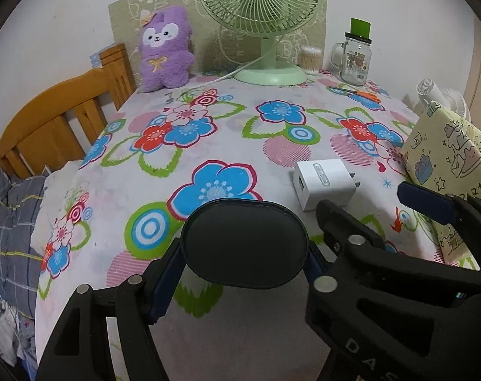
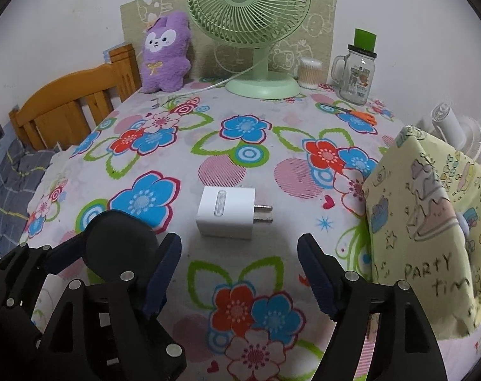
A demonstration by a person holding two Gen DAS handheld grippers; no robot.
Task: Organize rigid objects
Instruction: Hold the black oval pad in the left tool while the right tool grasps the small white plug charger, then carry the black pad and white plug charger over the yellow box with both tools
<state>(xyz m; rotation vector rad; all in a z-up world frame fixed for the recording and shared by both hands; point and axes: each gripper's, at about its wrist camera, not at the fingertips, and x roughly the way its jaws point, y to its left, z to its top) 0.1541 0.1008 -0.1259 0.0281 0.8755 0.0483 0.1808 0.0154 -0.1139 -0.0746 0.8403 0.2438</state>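
Observation:
A black oval case (image 1: 243, 244) sits between the blue pads of my left gripper (image 1: 245, 250), which is shut on its two sides and holds it just above the flowered tablecloth (image 1: 208, 127). The same case (image 2: 119, 244) shows at the lower left of the right wrist view. A white plug-in charger (image 2: 227, 214) lies on the cloth with its prongs pointing right. My right gripper (image 2: 238, 245) stands open just short of the charger, nothing between its fingers. In the left wrist view the charger (image 1: 324, 184) lies right of the case, with the right gripper (image 1: 362, 195) beside it.
A yellow cartoon-print box (image 2: 424, 228) stands close on the right. At the back are a green desk fan (image 2: 256, 31), a purple plush toy (image 2: 165, 54), a tub of cotton swabs (image 2: 310, 73), a glass jar (image 2: 359, 73) and orange scissors (image 2: 357, 114). A wooden bed frame (image 2: 69, 108) borders the left edge.

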